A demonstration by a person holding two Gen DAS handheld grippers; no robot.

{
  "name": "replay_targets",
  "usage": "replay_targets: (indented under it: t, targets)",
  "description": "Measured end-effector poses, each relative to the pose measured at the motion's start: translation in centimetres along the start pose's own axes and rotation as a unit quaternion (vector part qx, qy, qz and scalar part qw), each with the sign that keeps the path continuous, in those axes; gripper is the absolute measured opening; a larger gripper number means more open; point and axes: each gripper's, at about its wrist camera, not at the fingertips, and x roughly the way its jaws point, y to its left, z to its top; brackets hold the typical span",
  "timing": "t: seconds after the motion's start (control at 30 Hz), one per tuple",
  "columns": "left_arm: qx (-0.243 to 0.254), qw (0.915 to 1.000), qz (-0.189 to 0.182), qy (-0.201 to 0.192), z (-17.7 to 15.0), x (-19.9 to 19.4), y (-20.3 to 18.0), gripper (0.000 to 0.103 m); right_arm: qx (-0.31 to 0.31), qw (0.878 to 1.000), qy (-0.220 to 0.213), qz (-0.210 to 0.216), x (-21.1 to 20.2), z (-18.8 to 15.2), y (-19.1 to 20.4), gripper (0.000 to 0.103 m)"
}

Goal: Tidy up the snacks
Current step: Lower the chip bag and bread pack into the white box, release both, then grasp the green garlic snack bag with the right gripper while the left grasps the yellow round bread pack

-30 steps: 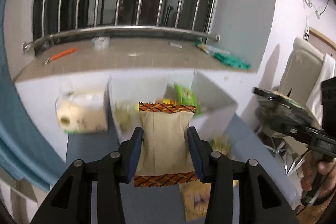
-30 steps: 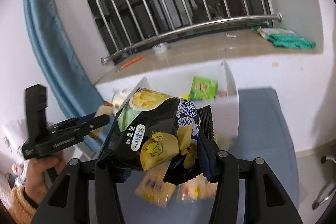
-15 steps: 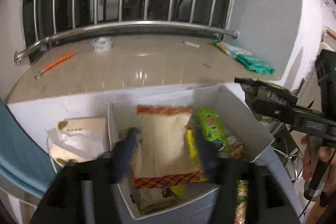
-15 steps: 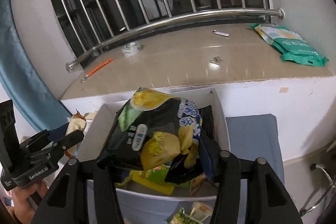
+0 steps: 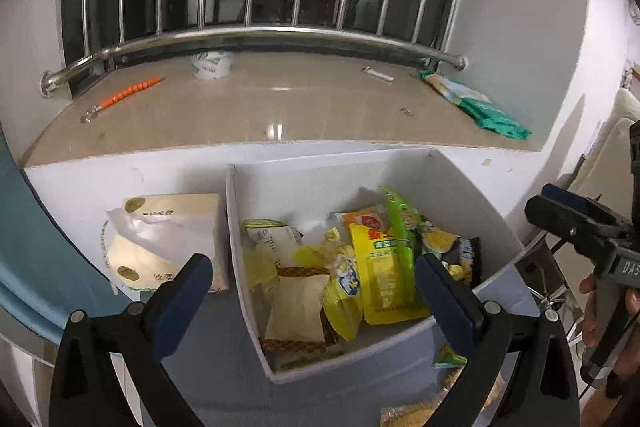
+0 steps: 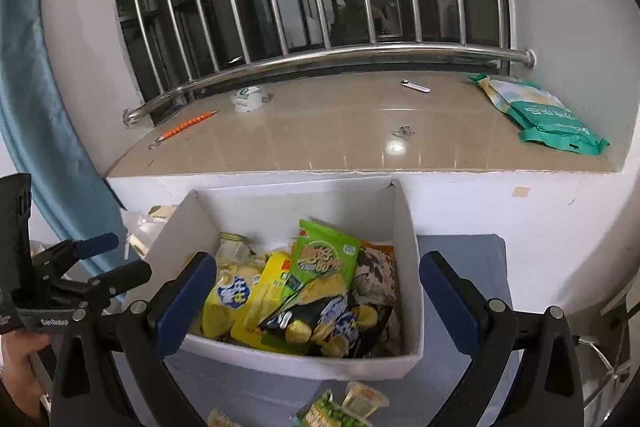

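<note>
A white box (image 5: 476, 195) (image 6: 408, 227) holds several snack packs. A beige pack with orange-patterned ends (image 5: 298, 307) lies at its front left. A black chip bag (image 6: 332, 323) lies at its front, next to yellow packs (image 5: 384, 279) and a green pack (image 6: 324, 255). My left gripper (image 5: 312, 295) is open and empty above the box front. My right gripper (image 6: 318, 299) is open and empty above the box. Each gripper shows in the other's view: the right one (image 5: 580, 227), the left one (image 6: 92, 267).
A tissue pack (image 5: 168, 239) lies left of the box. Loose snacks (image 6: 344, 407) lie on the blue table (image 6: 472, 267) in front of the box. Behind is a stone sill (image 5: 280, 107) with a green bag (image 6: 544, 115), an orange pen (image 5: 124, 95) and steel window bars.
Both grippers moved forward over the box and opened. The beige pack dropped from the left gripper and the black chip bag from the right gripper into the box.
</note>
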Motion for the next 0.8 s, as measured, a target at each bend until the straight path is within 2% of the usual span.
replay_targets:
  t: [0.2,0.47,0.67,0.8]
  targets:
    - [0.038,0.9985,-0.014,-0.036,-2.9,-5.9,-1.8,0.103,-0.030,0.999,-0.017,0.025,-4.3,-3.0,2.0,0.103]
    - [0.054,0.9961,-0.044,-0.053,-10.4,-11.3,-4.6,0.103,-0.024,0.998,-0.037,0.048,-10.7,-11.0,2.7,0.103]
    - [0.034,0.9957,-0.068,-0.053,-15.0,-13.2,-6.1,0.103,0.009,0.999,-0.029,0.045,-13.0,-16.7,2.0,0.103]
    - [0.024,0.9961,-0.070,-0.047,-16.8,-13.4,-6.7,0.103,0.022,0.999,-0.023,0.033,-13.3,-19.0,1.5,0.103]
